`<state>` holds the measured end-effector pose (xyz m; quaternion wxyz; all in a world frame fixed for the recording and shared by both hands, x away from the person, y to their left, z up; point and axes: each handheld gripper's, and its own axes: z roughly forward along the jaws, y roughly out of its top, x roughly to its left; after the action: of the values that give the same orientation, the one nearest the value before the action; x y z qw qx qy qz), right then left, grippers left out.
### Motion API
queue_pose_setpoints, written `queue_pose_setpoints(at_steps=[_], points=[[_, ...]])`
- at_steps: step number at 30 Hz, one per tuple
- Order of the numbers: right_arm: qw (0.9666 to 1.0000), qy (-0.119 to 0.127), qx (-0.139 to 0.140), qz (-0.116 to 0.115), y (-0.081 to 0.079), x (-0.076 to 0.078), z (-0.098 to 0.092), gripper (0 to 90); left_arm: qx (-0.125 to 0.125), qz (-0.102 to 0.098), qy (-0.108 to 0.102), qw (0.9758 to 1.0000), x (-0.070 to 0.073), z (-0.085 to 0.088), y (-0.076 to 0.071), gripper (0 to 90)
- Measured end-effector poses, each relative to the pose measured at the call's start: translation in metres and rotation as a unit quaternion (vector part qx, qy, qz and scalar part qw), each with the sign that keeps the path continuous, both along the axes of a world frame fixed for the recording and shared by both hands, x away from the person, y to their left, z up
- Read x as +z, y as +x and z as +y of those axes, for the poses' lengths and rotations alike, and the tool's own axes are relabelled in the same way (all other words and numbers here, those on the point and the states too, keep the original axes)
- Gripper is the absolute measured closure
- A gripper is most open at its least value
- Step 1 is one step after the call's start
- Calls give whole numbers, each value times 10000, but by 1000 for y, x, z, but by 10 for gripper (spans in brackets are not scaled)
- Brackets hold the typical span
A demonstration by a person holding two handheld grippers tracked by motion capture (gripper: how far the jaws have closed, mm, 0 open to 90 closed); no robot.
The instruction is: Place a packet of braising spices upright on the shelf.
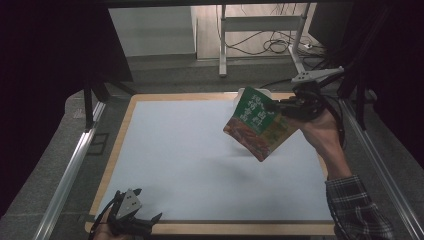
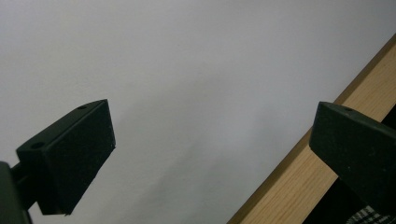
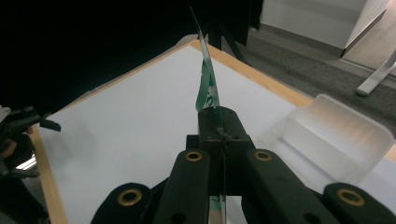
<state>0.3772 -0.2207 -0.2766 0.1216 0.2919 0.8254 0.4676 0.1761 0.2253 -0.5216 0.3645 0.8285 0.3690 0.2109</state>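
The packet (image 1: 258, 122) is glossy printed foil or plastic film, thin as a sheet edge-on in the right gripper view; the table (image 1: 175, 150) has a matt, smooth pale top with a bare wood-grain border; the container (image 3: 343, 133) at its far right corner is frosted translucent plastic; the jaws look matt black; the sleeve (image 1: 357, 210) is checked cloth.

Left gripper (image 2: 210, 158) jaws apart over white mat (image 2: 187, 70), wooden edge (image 2: 299, 177).
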Motion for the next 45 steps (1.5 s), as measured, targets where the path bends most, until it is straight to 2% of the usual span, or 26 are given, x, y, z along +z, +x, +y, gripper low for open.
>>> queue_pose_setpoints(at_steps=[9, 19, 26, 33, 38, 43, 45], points=[[9997, -2, -204, -108, 27, 21, 3, 890, 20, 19, -60, 10000, 0, 1, 0, 0], [9991, -14, -306, -298, 56, 32, 10, 890, 8, 18, -55, 10000, 0, 1, 0, 0], [9986, 16, -367, -393, 75, 30, 13, 890, 5, 23, -60, 10000, 0, 1, 0, 1], [9971, 18, -569, -514, 100, 24, 10, 890, -3, 27, -66, 10000, 0, 1, 0, 2], [9960, -18, -667, -601, 111, 20, 10, 890, -21, 36, -58, 10000, 0, 2, 0, 3], [9948, -86, -750, -681, 125, 10, 9, 890, -15, 35, -80, 10000, 0, 2, 0, 4], [9946, -130, -765, -689, 133, 1, 7, 890, -20, 43, -81, 10000, 0, 2, 0, 4]])
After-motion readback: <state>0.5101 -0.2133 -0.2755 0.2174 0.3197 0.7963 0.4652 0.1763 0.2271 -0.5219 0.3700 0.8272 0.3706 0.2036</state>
